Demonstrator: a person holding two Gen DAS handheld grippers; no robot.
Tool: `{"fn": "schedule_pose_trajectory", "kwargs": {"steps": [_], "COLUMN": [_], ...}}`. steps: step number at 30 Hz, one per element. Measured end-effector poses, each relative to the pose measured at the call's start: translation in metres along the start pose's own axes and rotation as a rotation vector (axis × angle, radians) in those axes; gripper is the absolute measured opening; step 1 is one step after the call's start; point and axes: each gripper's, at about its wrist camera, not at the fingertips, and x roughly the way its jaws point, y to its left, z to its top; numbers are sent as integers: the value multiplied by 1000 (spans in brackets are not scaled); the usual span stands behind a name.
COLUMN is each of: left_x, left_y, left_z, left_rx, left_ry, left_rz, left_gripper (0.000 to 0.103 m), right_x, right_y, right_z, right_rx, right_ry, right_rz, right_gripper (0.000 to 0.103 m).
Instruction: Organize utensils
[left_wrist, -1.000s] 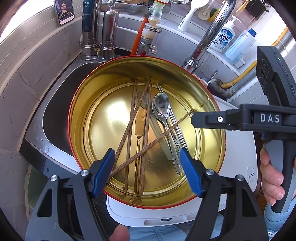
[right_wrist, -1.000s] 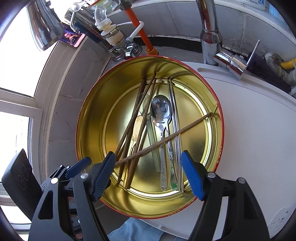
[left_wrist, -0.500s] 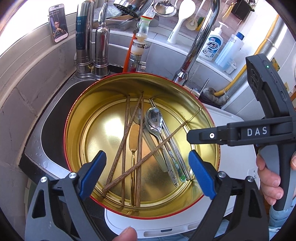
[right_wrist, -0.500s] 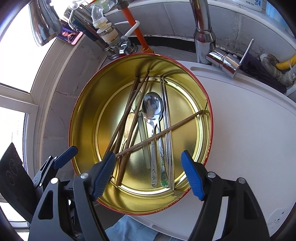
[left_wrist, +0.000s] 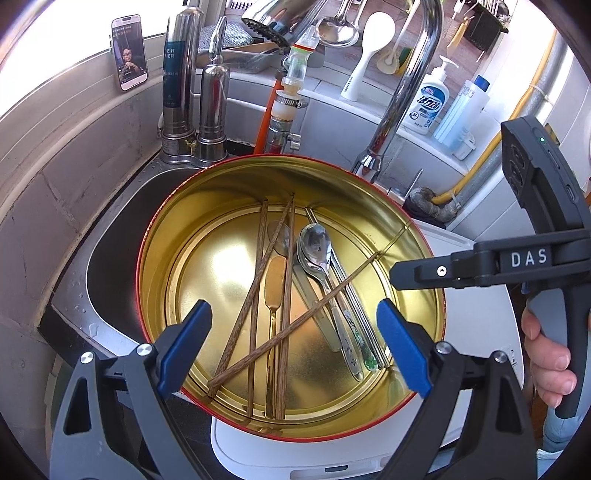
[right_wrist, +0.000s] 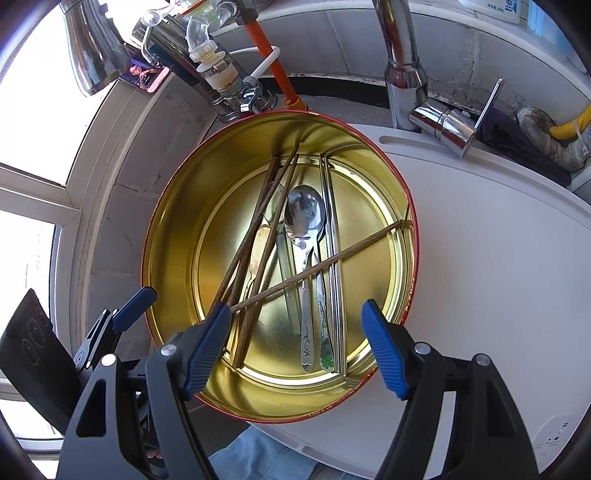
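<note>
1. A white cutting board (right_wrist: 480, 258) fills the right of the right wrist view.
2. The round gold tin (left_wrist: 177, 258), red-rimmed, sits centre frame, overlapping the board's left edge.
3. The left gripper (left_wrist: 293, 341) and right gripper (right_wrist: 295, 341) both gape wide, holding nothing, low in frame.
4. Wooden chopsticks (left_wrist: 258, 258), a steel spoon (left_wrist: 314, 243) and a gold butter knife (left_wrist: 274, 280) lie crossed inside the tin.

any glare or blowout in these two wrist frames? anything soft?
Left wrist: bright glare patch on the tin floor, window corner blown out, utensils sharp. Right wrist: window at left fully overexposed, spoon bowl mirrors the scene; fisheye bends the edges in both.
</note>
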Motion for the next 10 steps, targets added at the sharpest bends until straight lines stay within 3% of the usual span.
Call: {"fn": "schedule_pose_trajectory", "kwargs": {"steps": [2,4,6,8,10], "left_x": [-1,-3,-7,-10,-8], "left_y": [-1,-6,-18,-43,-78], "left_z": [-1,-2,-5,-7,-11], "left_rx": [6,22,51,109,189], "left_ry": [-1,-2,-19,-43,-43], "left_rz": [1,-28,-79,-186,-332], "left_gripper": [88,89,89,93,93], "right_x": [-5,-18,-40,-63,-80], "right_y": [-3,-11,-28,-56,-92], "right_z": [-4,-12,-29,-54,-85], "right_rx": [2,7,31,90,191], "right_ry": [-20,-93,-217,-377,-493], "right_rz": [15,96,222,312,322], "right_gripper": [75,75,93,96,99]}}
